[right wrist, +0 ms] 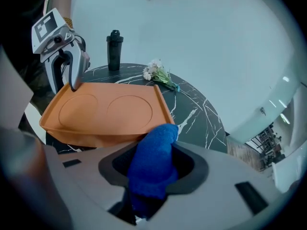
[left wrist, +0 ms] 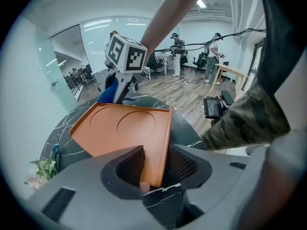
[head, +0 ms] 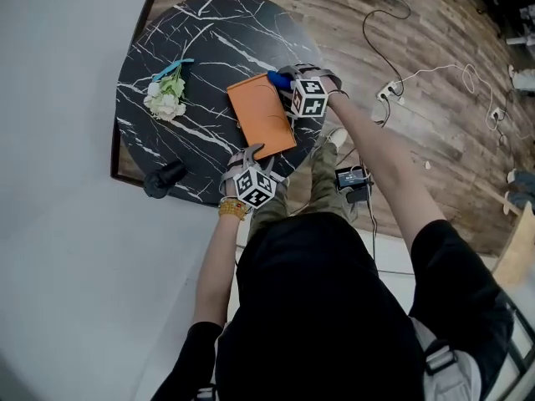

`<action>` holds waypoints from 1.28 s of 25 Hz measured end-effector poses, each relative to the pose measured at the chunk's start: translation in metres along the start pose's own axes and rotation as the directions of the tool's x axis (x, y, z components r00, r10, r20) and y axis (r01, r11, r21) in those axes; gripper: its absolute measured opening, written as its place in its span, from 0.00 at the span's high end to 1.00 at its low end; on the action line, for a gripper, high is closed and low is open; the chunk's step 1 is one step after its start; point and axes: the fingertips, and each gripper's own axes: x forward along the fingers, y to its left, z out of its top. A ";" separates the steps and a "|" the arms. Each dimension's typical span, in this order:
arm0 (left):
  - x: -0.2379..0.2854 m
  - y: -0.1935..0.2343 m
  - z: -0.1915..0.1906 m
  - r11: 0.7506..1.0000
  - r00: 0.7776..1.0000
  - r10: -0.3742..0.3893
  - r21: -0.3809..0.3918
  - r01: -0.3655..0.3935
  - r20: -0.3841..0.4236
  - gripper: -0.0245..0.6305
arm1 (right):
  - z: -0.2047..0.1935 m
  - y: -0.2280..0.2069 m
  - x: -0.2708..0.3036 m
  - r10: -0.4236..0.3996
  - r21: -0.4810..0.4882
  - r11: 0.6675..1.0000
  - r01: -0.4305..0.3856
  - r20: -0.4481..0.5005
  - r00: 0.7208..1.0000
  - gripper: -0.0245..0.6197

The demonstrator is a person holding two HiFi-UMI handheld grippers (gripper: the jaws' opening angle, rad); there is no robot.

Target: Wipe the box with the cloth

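Note:
An orange flat box with two round recesses in its top lies on the round black marble table. My left gripper is at the box's near corner; in the left gripper view the box's edge stands between the pads, which grip it. My right gripper is at the box's far right corner and is shut on a rolled blue cloth. The cloth's tip touches the box's rim. The right gripper's pads are hidden by the cloth.
A bunch of white flowers lies at the table's left and a black bottle stands near its front left edge. Cables and a power strip lie on the wooden floor to the right. A black device sits by my legs.

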 end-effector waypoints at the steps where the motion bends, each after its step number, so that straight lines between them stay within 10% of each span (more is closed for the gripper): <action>1: 0.000 0.000 0.001 1.000 1.000 -0.009 -0.002 0.009 -0.005 0.72 | 0.000 0.003 -0.001 -0.005 0.008 1.000 0.005 0.005 1.000 0.76; 32: 0.010 -0.002 0.017 0.996 0.997 -0.077 0.042 0.078 -0.024 0.70 | -0.013 0.181 -0.047 0.054 0.006 0.999 -0.054 0.068 0.996 0.76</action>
